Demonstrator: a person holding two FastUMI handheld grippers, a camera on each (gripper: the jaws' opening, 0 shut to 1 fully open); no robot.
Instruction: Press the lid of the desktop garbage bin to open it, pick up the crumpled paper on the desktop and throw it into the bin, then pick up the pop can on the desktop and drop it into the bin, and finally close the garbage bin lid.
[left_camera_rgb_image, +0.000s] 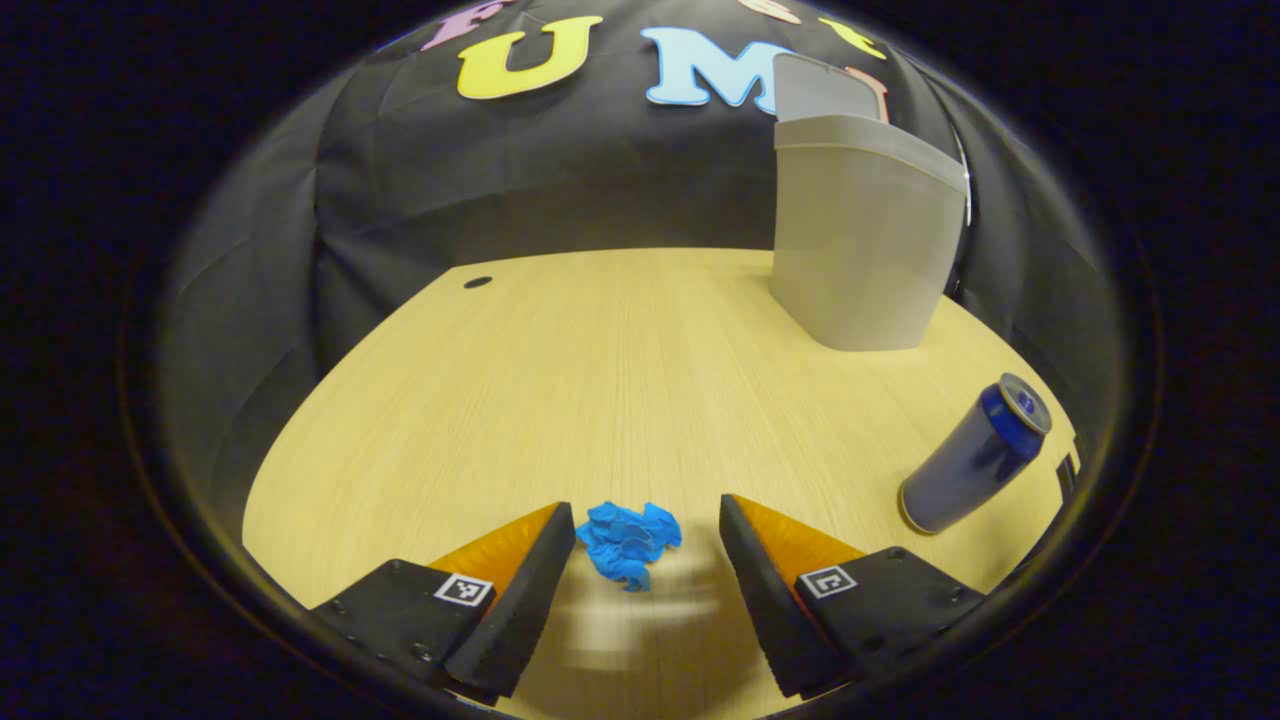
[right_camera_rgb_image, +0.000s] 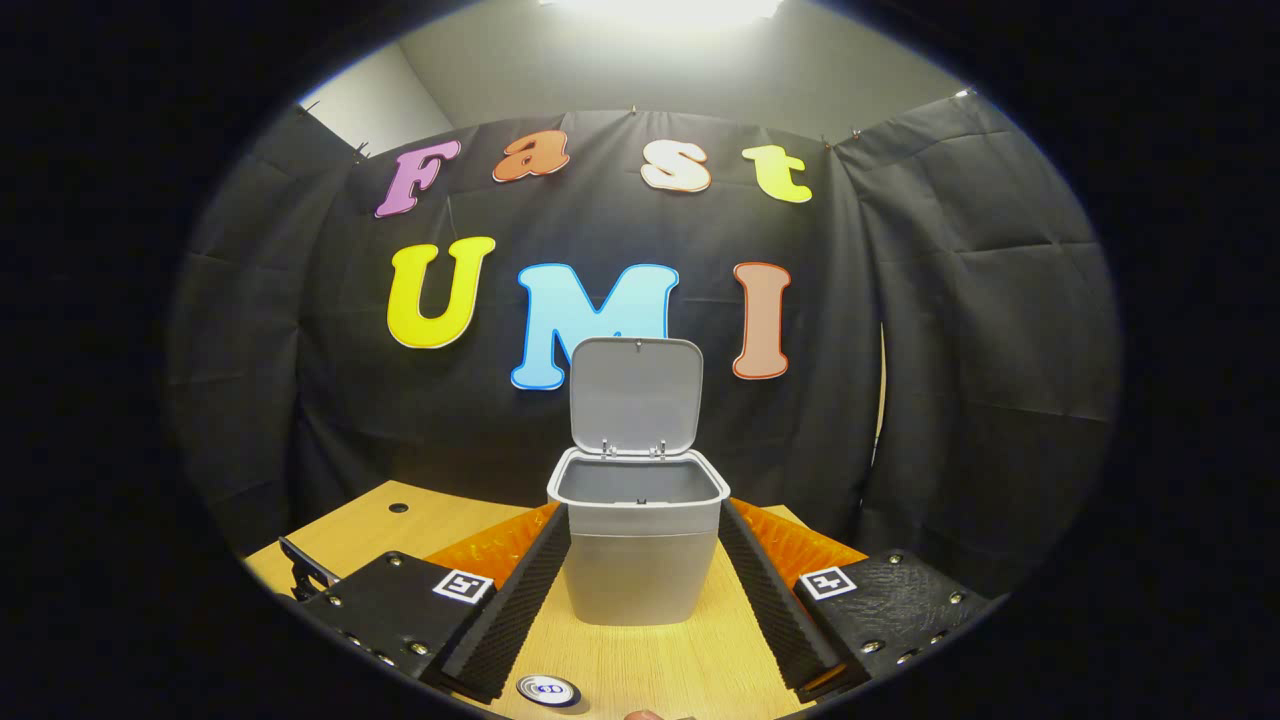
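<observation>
Left gripper view: left gripper (left_camera_rgb_image: 647, 545), jaws wide, hangs low around the crumpled paper (left_camera_rgb_image: 628, 541).

In the left gripper view, bare surface (left_camera_rgb_image: 600, 350) lies open between the crumpled paper (left_camera_rgb_image: 627, 541) and the bin (left_camera_rgb_image: 860, 240). The pop can (left_camera_rgb_image: 975, 458) stands at the right edge, apart from both. In the right gripper view the lid (right_camera_rgb_image: 636, 395) stands upright (hinged behind), leaving the bin's mouth unobstructed.
</observation>
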